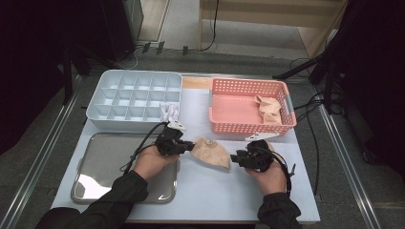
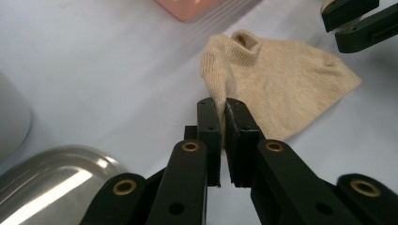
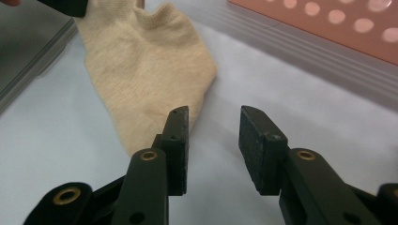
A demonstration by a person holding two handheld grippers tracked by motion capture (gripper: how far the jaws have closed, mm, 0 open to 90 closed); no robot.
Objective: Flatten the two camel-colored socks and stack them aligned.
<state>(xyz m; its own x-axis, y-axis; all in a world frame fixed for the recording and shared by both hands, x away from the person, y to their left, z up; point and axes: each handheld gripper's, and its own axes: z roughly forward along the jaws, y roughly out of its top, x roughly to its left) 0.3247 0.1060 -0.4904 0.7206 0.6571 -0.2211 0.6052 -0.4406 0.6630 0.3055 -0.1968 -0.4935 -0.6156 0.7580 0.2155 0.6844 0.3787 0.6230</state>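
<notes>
In the left gripper view the left tool [image 2: 223,112] rose from the bottom centre of the frame, its black jaws pinched together on a fold at the near edge of the beige knitted ankle sock [image 2: 277,79], which spread away toward the upper right over the pale tabletop [image 2: 94,70]. The sock looked light, soft and limp: it would likely sag and bunch wherever it was not supported, and the ribbed cuff or a doubled edge seemed the surest place to take hold, since a thin single layer could slip out of a loose pinch.

In the right gripper view the right tool [image 3: 215,123] stood released at lower centre, jaws well parted and holding nothing; the sock's rounded end lay just beside the left-hand jaw, reaching up to the upper left of the frame.

In the high view the sock sat at centre frame between the two tools, left tool at its left edge, right tool just off its right edge. The shiny steel tray [image 1: 102,164] lay at lower left. Farther up, the pink perforated plastic basket [image 1: 248,126] held another beige sock [image 1: 268,109] at upper right, and the white compartmented plastic organiser [image 1: 136,93] stood at upper left.
</notes>
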